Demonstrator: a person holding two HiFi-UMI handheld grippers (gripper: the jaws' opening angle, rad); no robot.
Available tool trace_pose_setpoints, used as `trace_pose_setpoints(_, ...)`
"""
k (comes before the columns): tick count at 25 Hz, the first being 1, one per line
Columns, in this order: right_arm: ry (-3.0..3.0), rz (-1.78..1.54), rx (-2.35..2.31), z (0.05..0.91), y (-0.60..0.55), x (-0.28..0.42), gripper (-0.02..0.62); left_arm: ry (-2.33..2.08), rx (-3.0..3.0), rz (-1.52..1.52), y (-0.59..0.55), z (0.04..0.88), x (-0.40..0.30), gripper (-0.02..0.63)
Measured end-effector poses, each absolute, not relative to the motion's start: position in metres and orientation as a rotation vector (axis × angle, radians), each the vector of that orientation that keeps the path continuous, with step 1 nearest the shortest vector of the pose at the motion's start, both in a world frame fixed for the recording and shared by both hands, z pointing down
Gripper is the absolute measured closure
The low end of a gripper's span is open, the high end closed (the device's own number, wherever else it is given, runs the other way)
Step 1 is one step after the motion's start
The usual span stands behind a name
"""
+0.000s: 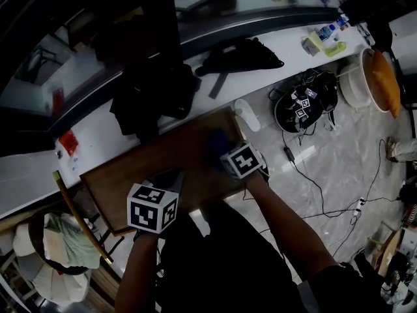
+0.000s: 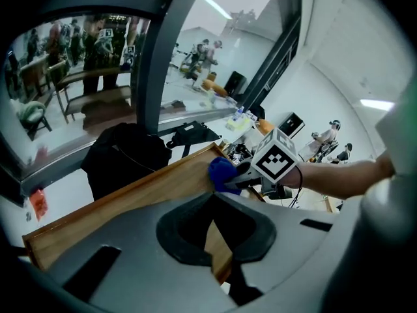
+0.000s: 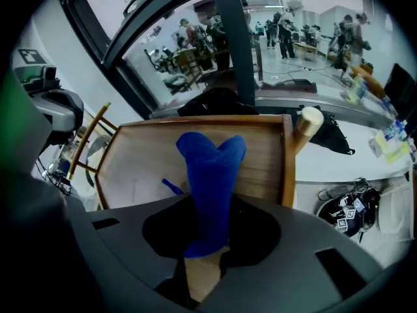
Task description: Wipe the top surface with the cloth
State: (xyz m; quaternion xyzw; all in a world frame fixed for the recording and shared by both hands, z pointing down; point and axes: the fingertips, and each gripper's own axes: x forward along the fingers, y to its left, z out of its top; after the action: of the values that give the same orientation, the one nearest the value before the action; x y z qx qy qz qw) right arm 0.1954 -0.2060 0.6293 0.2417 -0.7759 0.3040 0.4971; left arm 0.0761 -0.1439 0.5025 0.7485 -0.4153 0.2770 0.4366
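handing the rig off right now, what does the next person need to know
Left gripper: jaws together with nothing between them, over the near edge of the wooden table.
Right gripper: shut on the blue cloth, which sticks out past the jaws over the far right part of the tabletop.
Done: the cloth is in the gripper and at the top. The pictures do not show which part, if any, has been wiped.
Left: wipe across the whole top inside its raised rim, probably working toward the left end.
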Motion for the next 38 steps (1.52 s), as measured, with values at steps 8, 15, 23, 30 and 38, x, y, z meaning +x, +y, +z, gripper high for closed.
trace_pose_setpoints(8, -1.725, 0.638, 0.677, 0.623, -0.22, 0.236, 0.491, -1.075, 1.866, 0.676, -0.138, 0.489, 0.052, 0.595)
trace_pose_setpoints(15, -1.837, 0.636, 0.668, 0.606, -0.192, 0.201, 0.492, -1.194, 1.827, 0.61, -0.094, 0.465, -0.017, 0.595)
trace_pose_setpoints(23, -2.112, 0.763, 0.324, 0.58, -0.063, -0.007, 0.492, -1.397, 1.653, 0.573, 0.025, 0.447, -0.162, 0.595)
trace_pose_setpoints(30, -2.142, 0.852, 0.045, 0.593, 0.047, -0.178, 0.492, -1.461, 1.544, 0.558, 0.113, 0.45, -0.246, 0.595)
trace_pose_setpoints(38, -2.099, 0.867, -0.032, 0.63, 0.099, -0.262, 0.492, -1.464, 1.495, 0.559, 0.161, 0.465, -0.289, 0.595)
